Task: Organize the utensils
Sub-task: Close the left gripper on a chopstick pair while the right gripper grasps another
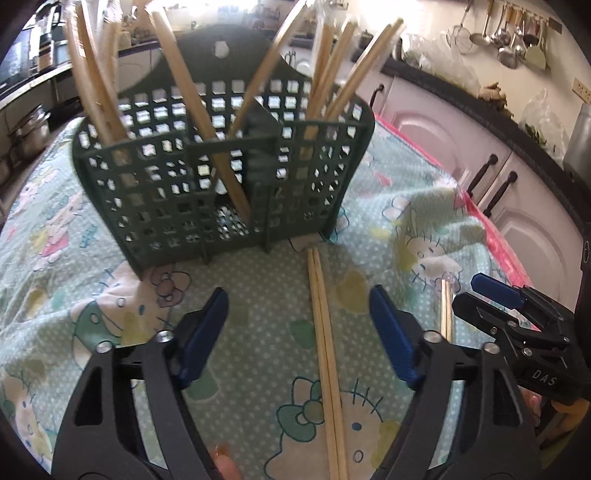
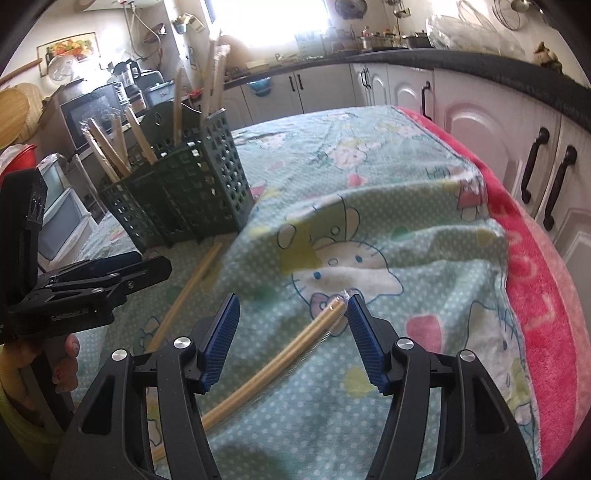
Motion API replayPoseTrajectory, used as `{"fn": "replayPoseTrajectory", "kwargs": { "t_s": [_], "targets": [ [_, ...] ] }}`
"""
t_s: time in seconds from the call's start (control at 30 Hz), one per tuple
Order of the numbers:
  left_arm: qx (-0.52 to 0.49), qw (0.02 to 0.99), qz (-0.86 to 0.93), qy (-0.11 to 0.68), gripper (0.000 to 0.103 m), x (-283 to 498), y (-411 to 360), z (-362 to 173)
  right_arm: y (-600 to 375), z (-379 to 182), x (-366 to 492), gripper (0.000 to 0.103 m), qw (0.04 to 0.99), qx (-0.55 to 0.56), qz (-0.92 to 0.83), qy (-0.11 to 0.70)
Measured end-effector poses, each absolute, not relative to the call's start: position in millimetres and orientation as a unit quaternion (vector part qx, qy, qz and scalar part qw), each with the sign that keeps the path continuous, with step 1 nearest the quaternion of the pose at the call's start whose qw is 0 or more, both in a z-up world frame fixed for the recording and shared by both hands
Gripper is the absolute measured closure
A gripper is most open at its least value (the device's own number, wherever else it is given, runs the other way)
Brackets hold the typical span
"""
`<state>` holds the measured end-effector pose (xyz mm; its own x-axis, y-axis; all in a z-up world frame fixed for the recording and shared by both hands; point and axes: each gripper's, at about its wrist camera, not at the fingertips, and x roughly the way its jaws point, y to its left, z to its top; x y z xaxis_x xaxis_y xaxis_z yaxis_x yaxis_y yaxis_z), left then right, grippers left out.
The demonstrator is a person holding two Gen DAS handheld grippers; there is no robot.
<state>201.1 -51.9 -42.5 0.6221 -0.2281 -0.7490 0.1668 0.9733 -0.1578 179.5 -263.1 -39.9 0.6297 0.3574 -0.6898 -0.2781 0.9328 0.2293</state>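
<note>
With most chopsticks already upright in the green holder (image 1: 221, 177), the right hand-held gripper (image 2: 291, 332), wide open and empty, straddles a wrapped pair (image 2: 280, 362) on the table; next, close and lift; the left hand-held gripper (image 1: 299, 332) gapes empty over another pair (image 1: 325, 332).

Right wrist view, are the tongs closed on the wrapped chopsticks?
No, the right tongs stand open, with the wrapped chopsticks lying on the cloth between them.

Blown-out glare from the far window (image 2: 273, 18), perhaps daylight; soft focus, fisheye-bent edges, dark corners.
</note>
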Motion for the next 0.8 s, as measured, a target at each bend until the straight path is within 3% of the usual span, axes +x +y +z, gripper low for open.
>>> {"fn": "replayPoseTrajectory", "kwargs": {
  "t_s": [0.13,0.3,0.6,0.8],
  "targets": [
    [-0.026,0.894,-0.106,0.435,0.059,209.9,-57.9,-49.8,-267.1,-44.9,183.1,0.044,0.898,0.057,0.175,0.4],
    [-0.011,0.885,-0.109,0.452,0.073,223.4,-69.1,-56.7,-270.5,-48.5,187.4,0.045,0.894,0.067,0.174,0.408],
    [0.016,0.877,-0.107,0.468,0.077,247.2,-88.8,-68.5,-276.2,-58.3,203.0,0.047,0.882,0.084,0.17,0.432],
    [0.006,0.877,-0.101,0.469,0.077,258.4,-90.4,-70.7,-277.5,-64.8,212.4,0.054,0.877,0.096,0.171,0.439]
  ]
}}
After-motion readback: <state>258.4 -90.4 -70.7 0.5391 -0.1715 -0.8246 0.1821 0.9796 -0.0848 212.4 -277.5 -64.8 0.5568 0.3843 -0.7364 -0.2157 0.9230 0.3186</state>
